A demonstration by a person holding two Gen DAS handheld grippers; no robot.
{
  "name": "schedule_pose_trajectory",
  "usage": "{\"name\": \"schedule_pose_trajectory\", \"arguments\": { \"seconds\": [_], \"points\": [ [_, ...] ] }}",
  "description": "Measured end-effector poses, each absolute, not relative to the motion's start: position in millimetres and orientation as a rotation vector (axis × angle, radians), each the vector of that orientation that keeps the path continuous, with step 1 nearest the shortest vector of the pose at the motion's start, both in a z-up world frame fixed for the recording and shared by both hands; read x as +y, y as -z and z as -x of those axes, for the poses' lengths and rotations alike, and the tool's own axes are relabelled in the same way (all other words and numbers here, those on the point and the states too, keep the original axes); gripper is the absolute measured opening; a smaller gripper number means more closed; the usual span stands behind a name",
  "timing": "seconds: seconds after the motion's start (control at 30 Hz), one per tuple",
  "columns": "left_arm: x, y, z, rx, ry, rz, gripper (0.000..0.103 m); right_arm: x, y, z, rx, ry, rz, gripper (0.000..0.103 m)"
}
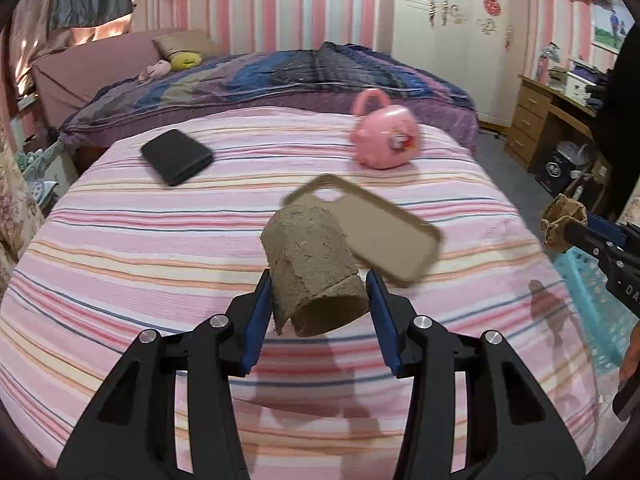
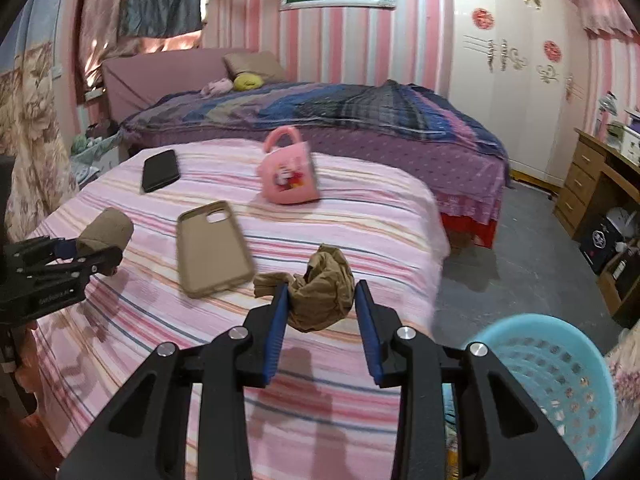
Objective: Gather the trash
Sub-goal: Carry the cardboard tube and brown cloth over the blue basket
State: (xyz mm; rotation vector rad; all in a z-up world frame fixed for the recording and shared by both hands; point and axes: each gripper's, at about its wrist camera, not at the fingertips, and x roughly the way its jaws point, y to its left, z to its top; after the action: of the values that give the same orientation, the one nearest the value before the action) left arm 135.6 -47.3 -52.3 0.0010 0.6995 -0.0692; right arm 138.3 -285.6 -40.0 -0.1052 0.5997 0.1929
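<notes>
Trash filled both my grippers above the striped bed (image 1: 120, 280): my left gripper (image 1: 318, 280) clamped a cardboard tube (image 1: 312, 268), my right gripper (image 2: 320, 296) pinched crumpled brown paper (image 2: 324, 292), near the blue basket (image 2: 560, 380).

A bed with a pink striped cover (image 2: 360, 216) fills the middle of the room. On it, toward its far left corner, lies a black phone (image 2: 160, 175). A pink toy handbag (image 2: 289, 174) stands near the far edge, right of the phone. A tan phone case (image 2: 212, 249) lies hollow side up in the middle of the cover, nearer than the handbag. Beyond the bed stands a second bed under a dark plaid quilt (image 2: 340, 112). A white wardrobe (image 2: 516, 64) stands to the right beyond the bed, and a wooden table with drawers (image 2: 592, 184) stands farther right.
</notes>
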Motion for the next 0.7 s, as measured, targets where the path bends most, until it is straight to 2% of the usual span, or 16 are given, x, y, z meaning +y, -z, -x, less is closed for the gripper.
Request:
{"name": "schedule_pose_trajectory", "arguments": {
  "seconds": [0.3, 0.7],
  "points": [
    [-116.8, 59.9, -122.8, 0.701, 0.189, 0.003, 0.045, -359.2, 38.0, -109.8, 0.609, -0.05, 0.095, 0.034],
    [-251.6, 46.8, -103.4, 0.658, 0.409, -0.102, 0.045, -470.0, 45.6, -78.1, 0.609, 0.165, -0.028, 0.034]
  ]
}}
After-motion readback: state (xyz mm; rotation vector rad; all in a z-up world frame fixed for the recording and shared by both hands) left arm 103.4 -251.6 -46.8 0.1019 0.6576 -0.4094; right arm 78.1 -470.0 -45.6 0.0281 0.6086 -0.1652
